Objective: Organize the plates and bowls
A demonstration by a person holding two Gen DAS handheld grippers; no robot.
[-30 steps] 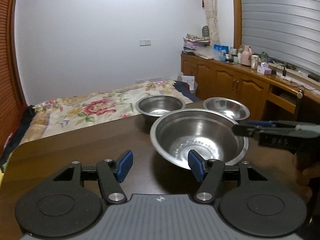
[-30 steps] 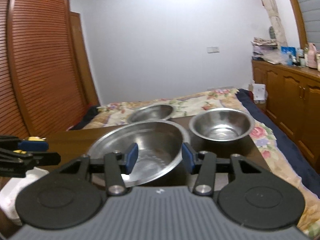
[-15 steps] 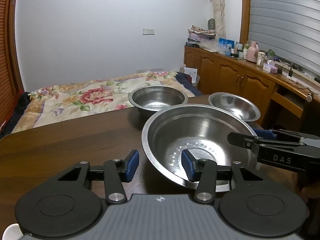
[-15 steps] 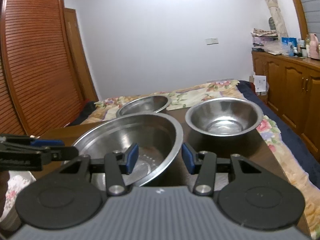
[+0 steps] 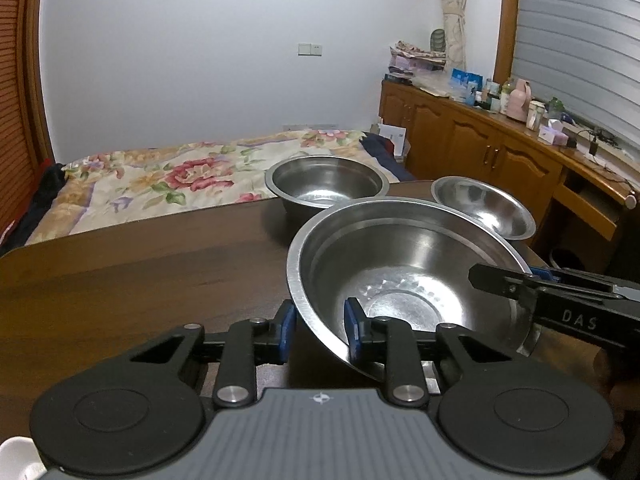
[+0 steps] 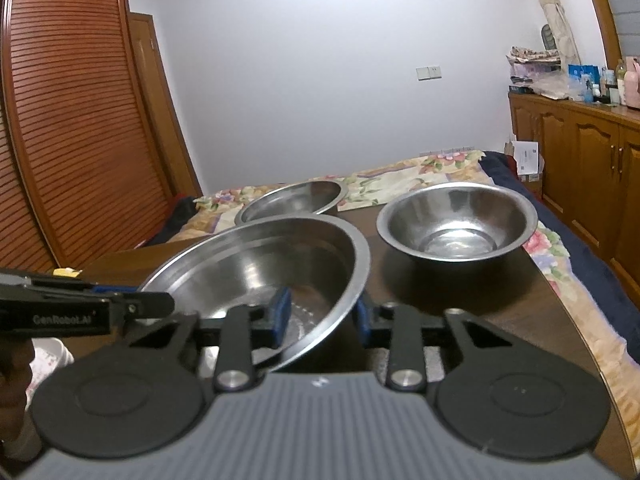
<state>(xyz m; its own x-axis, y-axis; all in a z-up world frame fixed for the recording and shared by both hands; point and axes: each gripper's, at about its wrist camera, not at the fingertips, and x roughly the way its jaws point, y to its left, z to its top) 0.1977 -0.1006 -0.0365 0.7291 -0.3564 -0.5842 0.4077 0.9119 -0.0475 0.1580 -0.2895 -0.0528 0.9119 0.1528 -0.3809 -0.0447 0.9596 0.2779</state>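
A large steel bowl (image 5: 404, 272) (image 6: 260, 264) sits on the dark wooden table (image 5: 140, 280). My left gripper (image 5: 319, 330) straddles its near-left rim, one blue pad outside and one inside. The jaws are closing and a small gap still shows beside the wall. My right gripper (image 6: 321, 317) straddles the opposite rim in the same way, its jaws also closing. Each gripper shows in the other's view, the right gripper (image 5: 520, 288) and the left gripper (image 6: 152, 304). A medium steel bowl (image 5: 326, 184) (image 6: 296, 200) and a smaller one (image 5: 484, 208) (image 6: 456, 220) stand behind.
Beyond the table's far edge lies a bed with a floral cover (image 5: 160, 176). Wooden cabinets (image 5: 480, 152) with clutter on top line the right wall. A louvred wardrobe door (image 6: 80, 120) stands on the left. The table's right edge (image 6: 560, 304) runs close to the smaller bowl.
My left gripper has come forward and down over the large bowl's rim, and its jaws have narrowed a lot. The right gripper's jaws have narrowed around the opposite rim.
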